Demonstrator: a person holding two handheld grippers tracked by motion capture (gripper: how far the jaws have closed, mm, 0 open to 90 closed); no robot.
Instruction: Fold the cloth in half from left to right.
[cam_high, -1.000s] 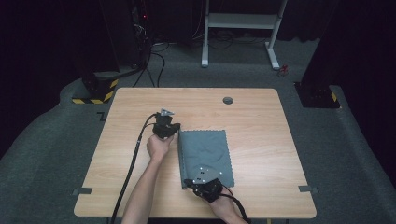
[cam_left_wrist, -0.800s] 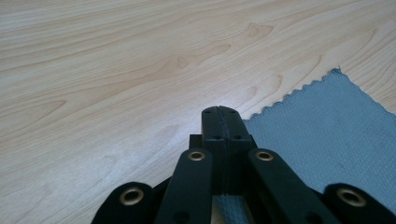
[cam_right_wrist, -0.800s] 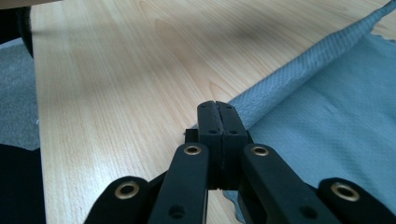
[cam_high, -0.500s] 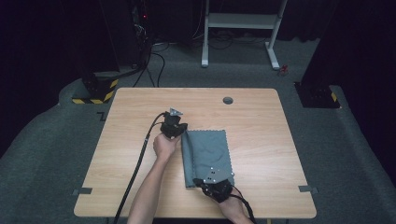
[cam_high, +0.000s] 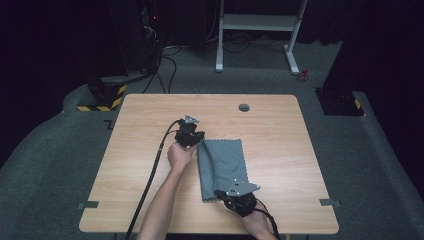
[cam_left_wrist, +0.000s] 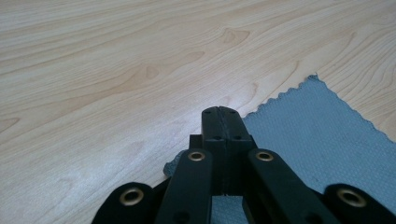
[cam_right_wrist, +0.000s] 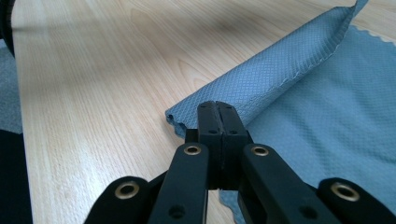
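The person's left forearm (cam_high: 161, 200) comes in from the near edge and slants far and a little right, bare to the wrist; the left hand (cam_high: 180, 154) wraps the body of the left gripper (cam_high: 199, 138), whose grey three-cornered plate sits on its far side and whose cable trails back toward the near edge on the left; in the left gripper view its two black jaws are pressed together, tip to tip; the right hand (cam_high: 260, 225) sits low at the near edge, holding the right gripper (cam_high: 220, 194), which seems to point left, its grey plate on top; its jaws are likewise pressed flat together.
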